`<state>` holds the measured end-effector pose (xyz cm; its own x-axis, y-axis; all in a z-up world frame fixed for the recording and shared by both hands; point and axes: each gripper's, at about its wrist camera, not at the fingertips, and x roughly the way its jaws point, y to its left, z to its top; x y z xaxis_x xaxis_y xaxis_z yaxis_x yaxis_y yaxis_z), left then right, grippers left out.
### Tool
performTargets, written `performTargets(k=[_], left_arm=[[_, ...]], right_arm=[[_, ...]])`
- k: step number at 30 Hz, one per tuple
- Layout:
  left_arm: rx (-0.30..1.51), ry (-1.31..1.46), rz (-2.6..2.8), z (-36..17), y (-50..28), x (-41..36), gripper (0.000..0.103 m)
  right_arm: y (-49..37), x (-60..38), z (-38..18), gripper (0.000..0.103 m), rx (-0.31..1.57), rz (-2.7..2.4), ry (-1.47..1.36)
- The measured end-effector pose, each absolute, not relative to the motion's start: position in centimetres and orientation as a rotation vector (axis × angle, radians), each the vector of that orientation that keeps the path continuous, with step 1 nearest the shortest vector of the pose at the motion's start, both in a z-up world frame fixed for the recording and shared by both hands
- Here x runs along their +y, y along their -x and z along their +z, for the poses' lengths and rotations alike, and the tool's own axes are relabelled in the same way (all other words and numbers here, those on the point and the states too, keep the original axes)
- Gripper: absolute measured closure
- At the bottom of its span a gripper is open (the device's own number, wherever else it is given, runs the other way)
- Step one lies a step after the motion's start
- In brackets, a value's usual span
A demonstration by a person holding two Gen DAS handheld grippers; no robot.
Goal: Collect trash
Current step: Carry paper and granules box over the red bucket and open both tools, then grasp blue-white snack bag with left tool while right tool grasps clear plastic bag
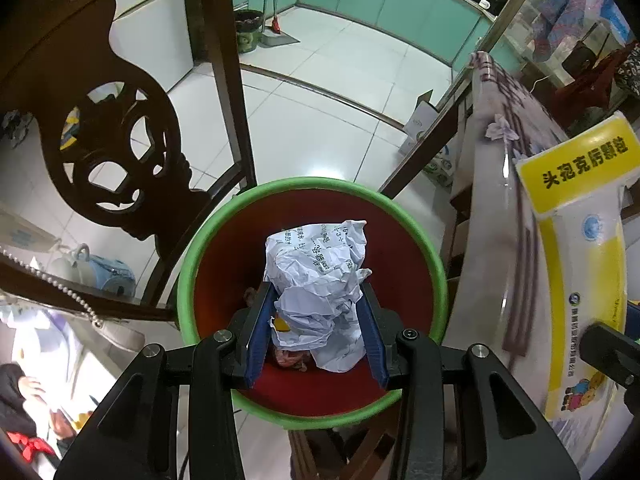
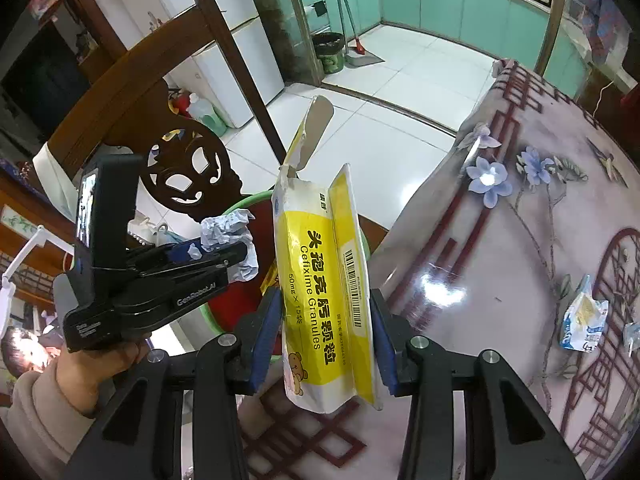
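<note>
- The left gripper (image 1: 316, 312) is clamping a crumpled paper ball (image 1: 320, 280) between its blue jaws, hanging right over the mouth of the bin (image 1: 188, 280).
- That paper is hiding most of the bin's floor; some pinkish scraps (image 1: 290, 358) are peeking out beneath it, too blurred to name.
- The paper is looking white, heavily creased, with printed text across its top.
- The right gripper (image 2: 326, 320) is squeezing a flattened medicine box (image 2: 320, 280), yellow and white, top flap torn open and standing upright; its bottom end is dipping below the jaws.
- The bin is showing a green rim and red inside, sitting beside the carved wooden chair (image 1: 112, 152) and just off the edge of the surface (image 2: 520, 260).
- Further along the surface, a crushed white-and-blue wrapper (image 2: 582, 318) is lying flat; another at the frame edge is cut off.
</note>
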<state>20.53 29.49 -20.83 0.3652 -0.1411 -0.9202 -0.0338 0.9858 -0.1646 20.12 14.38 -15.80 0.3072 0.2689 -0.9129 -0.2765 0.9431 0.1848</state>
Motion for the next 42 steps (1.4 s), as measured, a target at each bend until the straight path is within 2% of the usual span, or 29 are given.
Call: performTargets(k=[16, 18, 27, 31, 35, 42], left_arm=[[1.22, 0.178, -0.067, -21.4, -21.0, 30.2, 0.061], [1.22, 0.179, -0.065, -21.3, -21.1, 30.3, 0.061], [1.213, 0.15, -0.06, -21.4, -22.0, 30.3, 0.06], [1.208, 0.15, -0.054, -21.2, -22.4, 30.3, 0.053], [1.201, 0.137, -0.054, -21.1, -22.6, 30.1, 0.051], [1.196, 0.131, -0.057, -20.7, -22.4, 29.8, 0.037]], right_arm=[[-20.5, 15.0, -16.3, 0.059, 1.203, 0.345, 0.014], [-20.5, 14.9, -16.2, 0.054, 1.194, 0.331, 0.014], [-20.4, 14.4, -15.8, 0.052, 1.169, 0.301, 0.0], [-20.0, 14.2, -15.3, 0.052, 1.154, 0.299, 0.001], [-19.5, 13.7, -14.6, 0.052, 1.141, 0.294, -0.007], [-18.0, 12.1, -13.1, 0.052, 1.113, 0.277, -0.03]])
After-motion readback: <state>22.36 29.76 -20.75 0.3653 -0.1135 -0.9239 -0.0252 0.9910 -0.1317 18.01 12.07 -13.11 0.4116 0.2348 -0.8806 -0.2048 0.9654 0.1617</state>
